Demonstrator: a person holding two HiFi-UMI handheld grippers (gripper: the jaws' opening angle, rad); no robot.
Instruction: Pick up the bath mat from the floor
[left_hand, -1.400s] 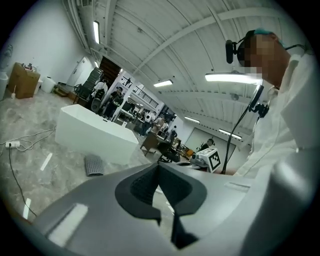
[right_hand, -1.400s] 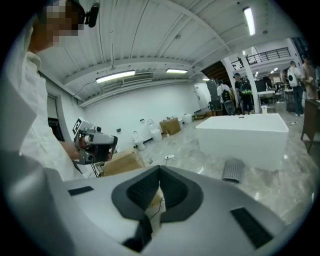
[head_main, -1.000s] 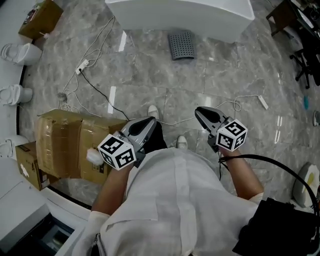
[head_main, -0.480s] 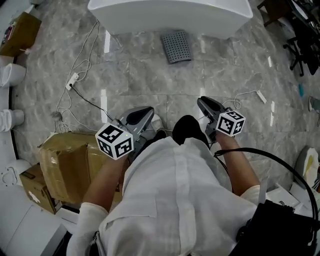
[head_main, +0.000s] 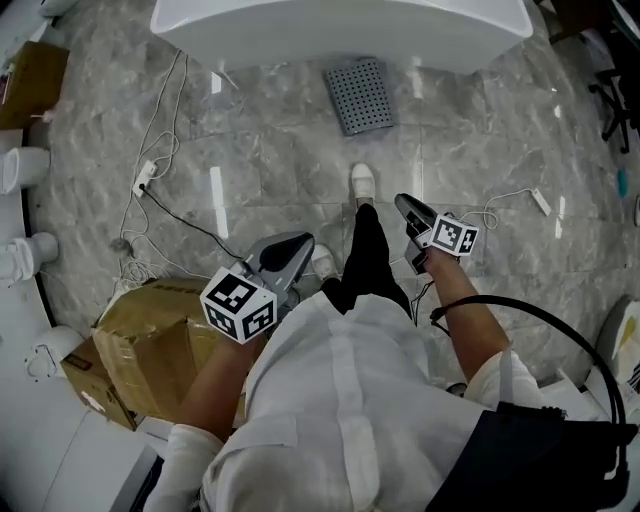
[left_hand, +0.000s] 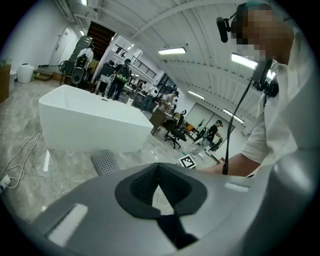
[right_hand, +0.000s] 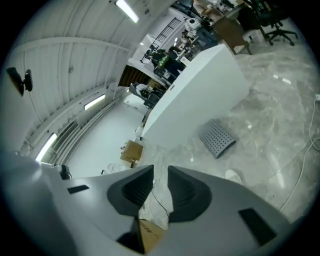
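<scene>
Head view: mat (head_main: 359, 95) beyond right gripper (head_main: 404, 204)

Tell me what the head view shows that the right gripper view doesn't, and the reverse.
Head view only: the left tool and the person's white shirt. Right gripper view only: ceiling lights, people at the back, and the right tool, jaws just opened, apart and empty. Both: the grey bath mat lying on the floor by the white bathtub.

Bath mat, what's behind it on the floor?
Right behind the grey bath mat stands a white bathtub, its side close to the mat's far edge. The floor directly under the mat is covered.
</scene>
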